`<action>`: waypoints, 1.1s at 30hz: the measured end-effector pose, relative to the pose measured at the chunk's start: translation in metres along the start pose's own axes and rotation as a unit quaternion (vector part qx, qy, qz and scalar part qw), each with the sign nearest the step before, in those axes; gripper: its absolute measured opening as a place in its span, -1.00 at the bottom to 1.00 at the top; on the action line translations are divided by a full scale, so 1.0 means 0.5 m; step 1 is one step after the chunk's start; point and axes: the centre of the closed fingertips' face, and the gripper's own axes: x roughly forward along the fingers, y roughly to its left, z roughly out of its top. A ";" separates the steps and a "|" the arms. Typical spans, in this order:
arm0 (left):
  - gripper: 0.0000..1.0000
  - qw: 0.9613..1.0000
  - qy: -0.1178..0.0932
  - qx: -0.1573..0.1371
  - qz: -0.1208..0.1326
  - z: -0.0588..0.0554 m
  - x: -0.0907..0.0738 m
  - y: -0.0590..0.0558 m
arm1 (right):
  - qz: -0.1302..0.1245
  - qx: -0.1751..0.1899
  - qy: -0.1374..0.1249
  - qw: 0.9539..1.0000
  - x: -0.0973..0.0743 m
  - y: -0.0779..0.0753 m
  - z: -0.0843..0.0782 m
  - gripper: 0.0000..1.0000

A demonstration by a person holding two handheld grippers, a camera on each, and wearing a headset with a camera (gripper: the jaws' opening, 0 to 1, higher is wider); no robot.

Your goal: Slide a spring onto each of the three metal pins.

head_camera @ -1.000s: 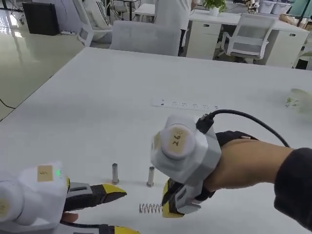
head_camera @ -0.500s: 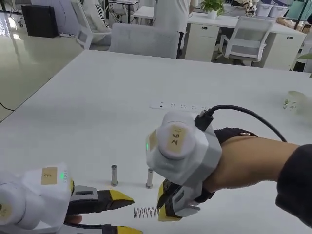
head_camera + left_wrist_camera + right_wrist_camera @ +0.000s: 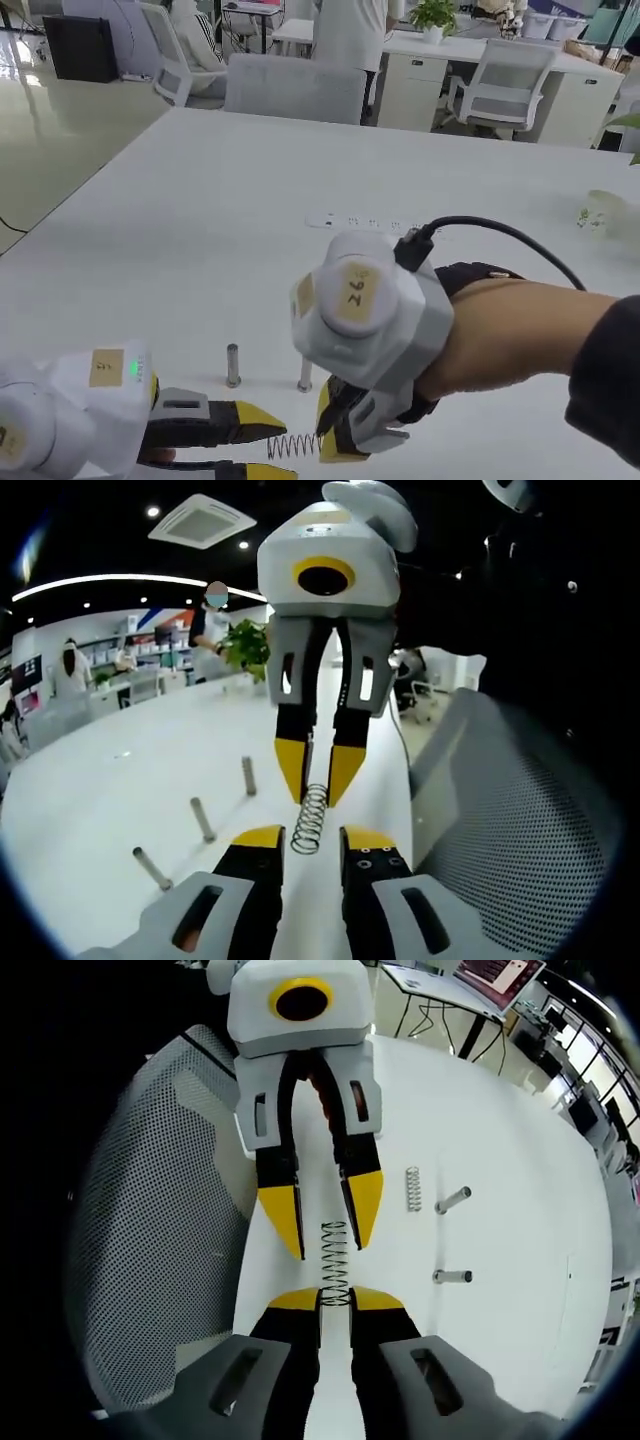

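Observation:
A thin wire spring [image 3: 292,446] hangs level between the two grippers, just above the white table [image 3: 250,200]. My right gripper [image 3: 330,445] is shut on one end of it [image 3: 335,1250]. My left gripper [image 3: 270,445] faces it from the left and is open, with the spring's free end [image 3: 312,820] between its yellow tips. Two upright metal pins [image 3: 233,365] [image 3: 305,375] stand just behind the grippers. In the left gripper view three pins [image 3: 248,775] [image 3: 203,820] [image 3: 150,867] stand in a row. A second spring [image 3: 413,1188] lies on the table near a pin [image 3: 452,1198].
A white power strip [image 3: 375,222] lies mid-table. Office chairs [image 3: 295,85] [image 3: 505,85] and a standing person [image 3: 350,30] are beyond the far edge. A mesh chair [image 3: 520,810] sits close to the near table edge. A clear bag [image 3: 605,210] lies far right.
The right gripper has carried the spring down and left towards the left gripper. The left gripper has reached right, so the spring's free end now lies between its tips.

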 end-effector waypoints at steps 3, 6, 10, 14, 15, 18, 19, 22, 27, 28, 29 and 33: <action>-0.78 1.000 -0.001 0.003 -0.002 0.001 0.000 -0.001 | 0.000 -0.004 0.001 1.000 0.000 0.000 0.000 -0.85; -0.81 1.000 0.003 0.007 -0.004 -0.002 0.001 -0.003 | 0.001 -0.007 0.001 1.000 0.001 0.002 0.002 -0.85; -0.86 1.000 0.005 0.010 -0.005 -0.003 0.002 -0.004 | 0.003 -0.009 0.002 1.000 0.002 0.004 0.001 -0.85; -0.93 1.000 0.005 0.013 -0.003 -0.003 0.002 -0.001 | 0.005 -0.011 0.003 1.000 0.002 0.006 0.002 -0.85; -0.93 1.000 0.005 0.013 -0.002 -0.003 0.002 -0.001 | 0.005 -0.011 0.003 1.000 0.002 0.006 0.002 -0.85; -0.93 1.000 0.006 0.016 -0.003 -0.004 0.002 -0.002 | 0.004 -0.012 0.004 1.000 0.001 0.006 0.002 -0.85; -0.93 1.000 0.007 0.016 -0.003 -0.004 0.002 -0.003 | 0.004 -0.013 0.004 1.000 0.000 0.006 0.003 -0.85; -0.93 1.000 0.008 0.016 -0.003 -0.005 0.002 -0.004 | 0.003 -0.013 0.003 1.000 -0.004 0.007 0.005 -0.85; -0.94 1.000 0.010 0.017 -0.001 -0.006 0.002 -0.002 | -0.003 -0.017 0.000 1.000 -0.015 0.005 0.013 -0.85; -0.94 1.000 0.010 0.017 -0.001 -0.006 0.002 -0.001 | -0.004 -0.018 -0.001 1.000 -0.017 0.005 0.015 -0.85; -0.94 1.000 0.011 0.017 0.000 -0.007 0.001 -0.001 | -0.006 -0.018 -0.002 1.000 -0.020 0.004 0.019 -0.85; -0.94 1.000 0.014 0.018 0.001 -0.010 0.001 0.000 | -0.010 -0.021 -0.009 1.000 -0.029 0.004 0.031 -0.85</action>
